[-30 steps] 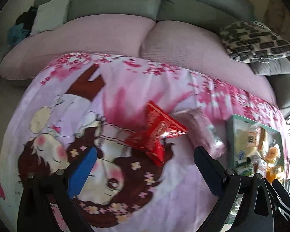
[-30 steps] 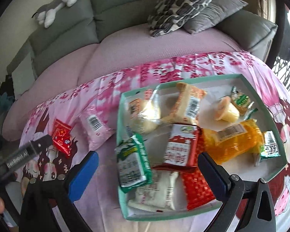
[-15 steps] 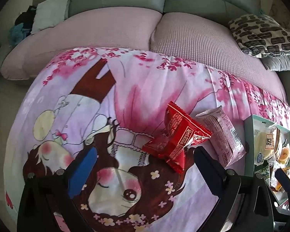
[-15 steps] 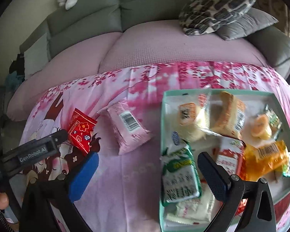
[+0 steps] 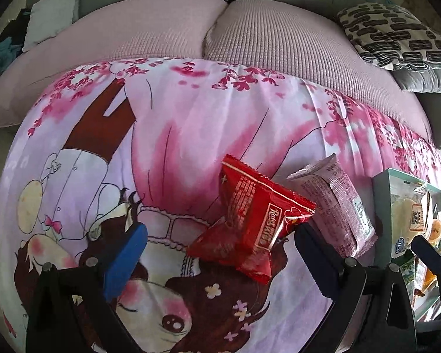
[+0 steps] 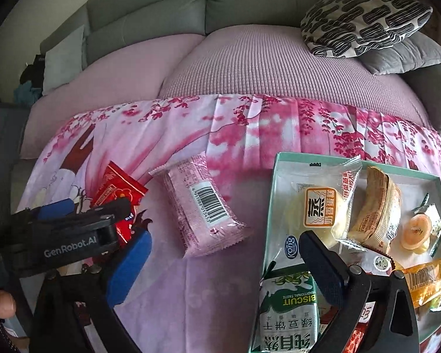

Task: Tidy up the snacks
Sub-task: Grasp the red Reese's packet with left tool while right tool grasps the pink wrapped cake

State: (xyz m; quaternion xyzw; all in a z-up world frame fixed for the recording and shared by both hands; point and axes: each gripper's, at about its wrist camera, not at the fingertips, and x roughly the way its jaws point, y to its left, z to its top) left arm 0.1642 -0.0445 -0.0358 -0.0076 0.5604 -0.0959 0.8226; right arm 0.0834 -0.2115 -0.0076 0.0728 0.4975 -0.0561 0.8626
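A red snack packet [image 5: 250,223] lies on the pink cartoon-print cloth [image 5: 191,135]. My left gripper [image 5: 220,259] is open and straddles the packet's near end, its dark finger close to the packet's right corner. Just to the right lies a pink packet [image 5: 335,203], barcode up in the right wrist view [image 6: 203,209]. My right gripper [image 6: 226,264] is open over bare cloth between the pink packet and the teal tray [image 6: 279,176]. The tray holds several snacks, among them a green biscuit pack [image 6: 288,303] and a steamed cake [image 6: 320,206]. The left gripper [image 6: 91,206] shows there around the red packet [image 6: 117,188].
Behind the cloth is a pink-covered sofa seat [image 6: 264,64] with grey backrests. A black-and-white patterned cushion [image 6: 364,20] and a grey one [image 6: 408,56] lie at the back right. The person's thumb [image 6: 0,303] shows at the lower left.
My left gripper has moved forward until the red packet sits between its fingers. My right gripper has swung left, off the tray and toward the pink packet.
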